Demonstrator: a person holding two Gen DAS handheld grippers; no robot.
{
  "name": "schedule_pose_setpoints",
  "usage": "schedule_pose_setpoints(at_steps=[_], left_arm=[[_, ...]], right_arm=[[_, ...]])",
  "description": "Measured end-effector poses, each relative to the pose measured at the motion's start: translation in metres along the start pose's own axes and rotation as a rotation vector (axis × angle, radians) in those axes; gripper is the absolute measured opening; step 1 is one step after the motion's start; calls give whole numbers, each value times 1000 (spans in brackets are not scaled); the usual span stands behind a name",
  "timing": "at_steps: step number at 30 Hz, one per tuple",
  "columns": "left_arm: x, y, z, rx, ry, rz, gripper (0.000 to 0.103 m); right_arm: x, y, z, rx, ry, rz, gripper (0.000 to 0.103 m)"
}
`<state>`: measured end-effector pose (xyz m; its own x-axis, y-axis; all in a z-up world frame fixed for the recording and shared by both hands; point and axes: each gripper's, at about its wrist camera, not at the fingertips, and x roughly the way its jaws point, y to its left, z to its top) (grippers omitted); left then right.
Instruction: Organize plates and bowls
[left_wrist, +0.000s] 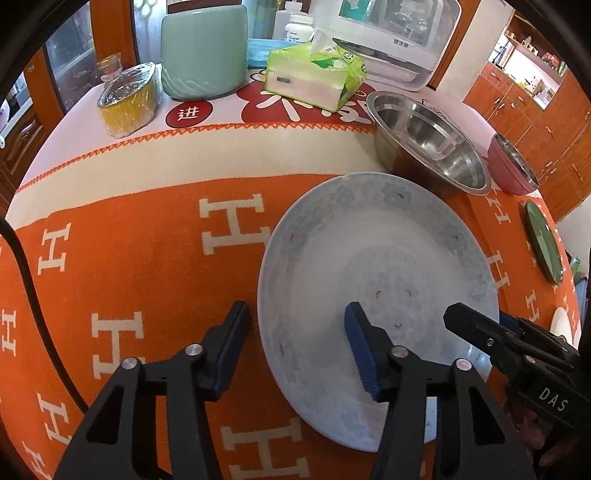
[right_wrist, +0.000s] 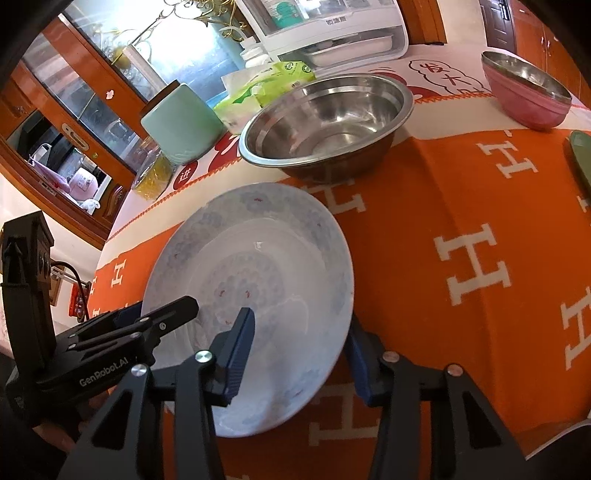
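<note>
A large white plate with pale blue flowers (left_wrist: 376, 266) lies on the orange tablecloth (left_wrist: 140, 258); it also shows in the right wrist view (right_wrist: 258, 273). My left gripper (left_wrist: 295, 350) is open, its fingers astride the plate's left rim. My right gripper (right_wrist: 299, 354) is open astride the plate's right rim, one finger (right_wrist: 236, 350) over the plate, the other outside and partly hidden by the rim. A steel bowl (left_wrist: 428, 144) (right_wrist: 328, 122) sits just beyond the plate. A pink bowl (left_wrist: 511, 168) (right_wrist: 524, 92) and a green plate (left_wrist: 543, 242) (right_wrist: 581, 155) lie farther right.
At the back stand a mint jar (left_wrist: 203, 48), a tissue pack (left_wrist: 314, 74), a yellow glass jar (left_wrist: 127, 99), bottles and a white appliance (left_wrist: 399, 33). Wooden cabinets (left_wrist: 535, 103) line the room. Another white dish edge (left_wrist: 563, 325) shows at the far right.
</note>
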<state>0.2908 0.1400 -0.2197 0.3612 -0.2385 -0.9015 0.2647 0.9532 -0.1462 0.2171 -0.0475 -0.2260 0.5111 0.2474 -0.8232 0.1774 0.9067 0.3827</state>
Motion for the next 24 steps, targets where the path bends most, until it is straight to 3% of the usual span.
schedule_pose_setpoints(at_steps=[4,12,24], left_arm=[[0,-1,0,-5,-4,-15,39],[-1,0,-2,-10,-7,-17,38],[-6,9,-5,-5,35,-42,33]], right_arm=[[0,-1,0,-1,-4,-19,38],[-1,-4,1,6,-3,-70,18],[-3,-3,-5,59,43,-55,14]])
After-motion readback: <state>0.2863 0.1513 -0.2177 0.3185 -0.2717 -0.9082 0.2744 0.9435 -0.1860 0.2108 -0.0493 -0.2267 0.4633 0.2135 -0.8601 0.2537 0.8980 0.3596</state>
